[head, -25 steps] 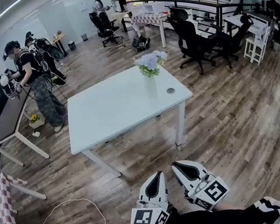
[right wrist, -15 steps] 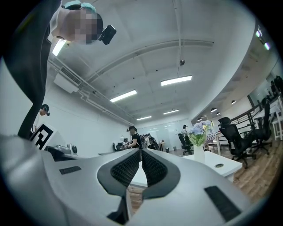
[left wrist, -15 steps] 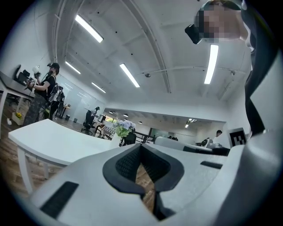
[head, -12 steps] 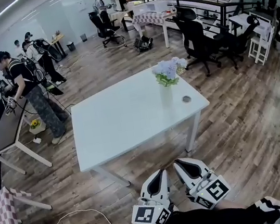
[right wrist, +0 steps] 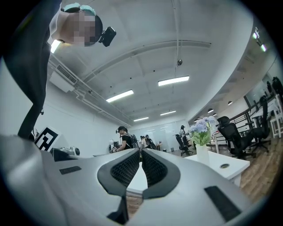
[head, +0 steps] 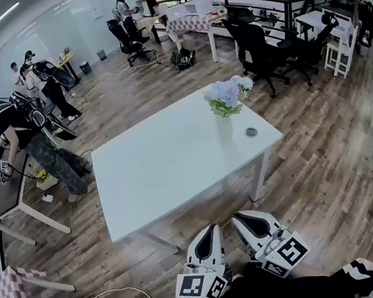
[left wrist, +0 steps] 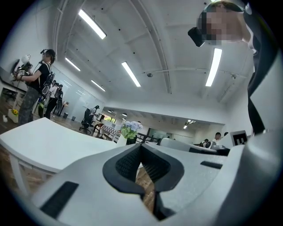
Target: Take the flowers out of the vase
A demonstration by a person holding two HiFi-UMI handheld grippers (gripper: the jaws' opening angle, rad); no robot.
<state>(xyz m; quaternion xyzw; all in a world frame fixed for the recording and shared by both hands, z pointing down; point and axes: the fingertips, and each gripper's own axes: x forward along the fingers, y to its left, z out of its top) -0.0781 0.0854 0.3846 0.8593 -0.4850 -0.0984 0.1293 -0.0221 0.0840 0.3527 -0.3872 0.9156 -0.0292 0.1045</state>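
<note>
Our left tongs (left wrist: 140, 146) and right tongs (right wrist: 141, 151) are both clenched on nothing, side by side, well short of the tabletop (head: 163, 176). The flowers (head: 228, 93) stand in the vase (head: 224, 130) near its far right edge. We judge this the approach: next we must close in, open up and grip the stems.
</note>
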